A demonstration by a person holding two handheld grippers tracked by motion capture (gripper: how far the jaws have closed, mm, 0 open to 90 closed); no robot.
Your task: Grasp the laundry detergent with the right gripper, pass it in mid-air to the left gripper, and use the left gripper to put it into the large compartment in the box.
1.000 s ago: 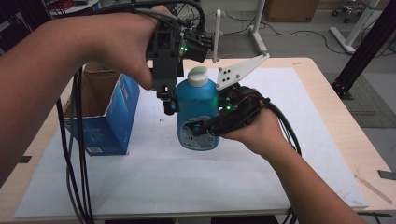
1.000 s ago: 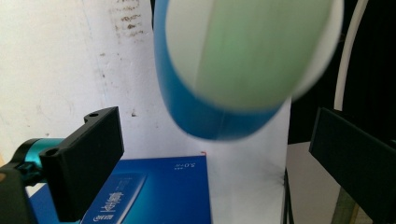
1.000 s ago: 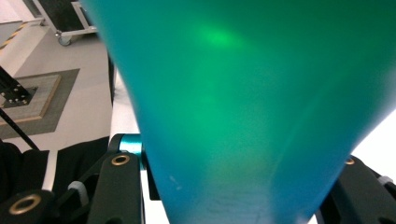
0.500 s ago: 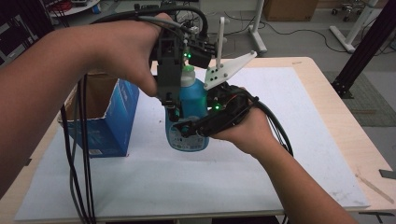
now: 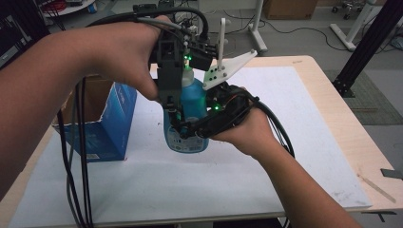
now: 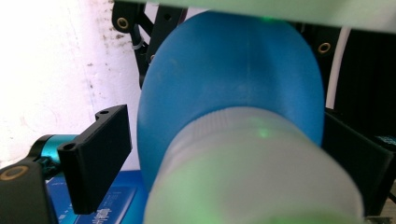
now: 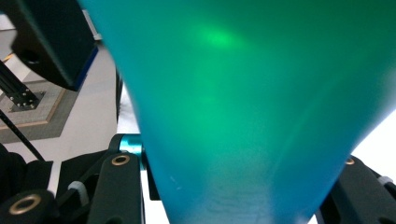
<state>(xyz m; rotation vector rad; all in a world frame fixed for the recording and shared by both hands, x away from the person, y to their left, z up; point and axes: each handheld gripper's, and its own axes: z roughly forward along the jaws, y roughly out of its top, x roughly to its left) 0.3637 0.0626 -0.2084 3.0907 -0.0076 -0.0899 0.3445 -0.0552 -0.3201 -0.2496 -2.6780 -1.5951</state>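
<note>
High view: blue carton (image 5: 102, 126) just left of held bottle (image 5: 192, 107).

Blue bottle (image 5: 192, 102) with white cap (image 6: 252, 172), blue cardboard box (image 5: 107, 126), white mat (image 5: 285, 156)

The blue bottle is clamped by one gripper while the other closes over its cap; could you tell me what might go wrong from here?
1. The left gripper has just been closing around the white cap, yet a gap shows beside its left jaw; it may slip off.
2. The right gripper clamps the blue bottle above the white mat; twisting could turn the bottle loose.
3. An opened bottle, tilted, might spill near the blue carton.
</note>
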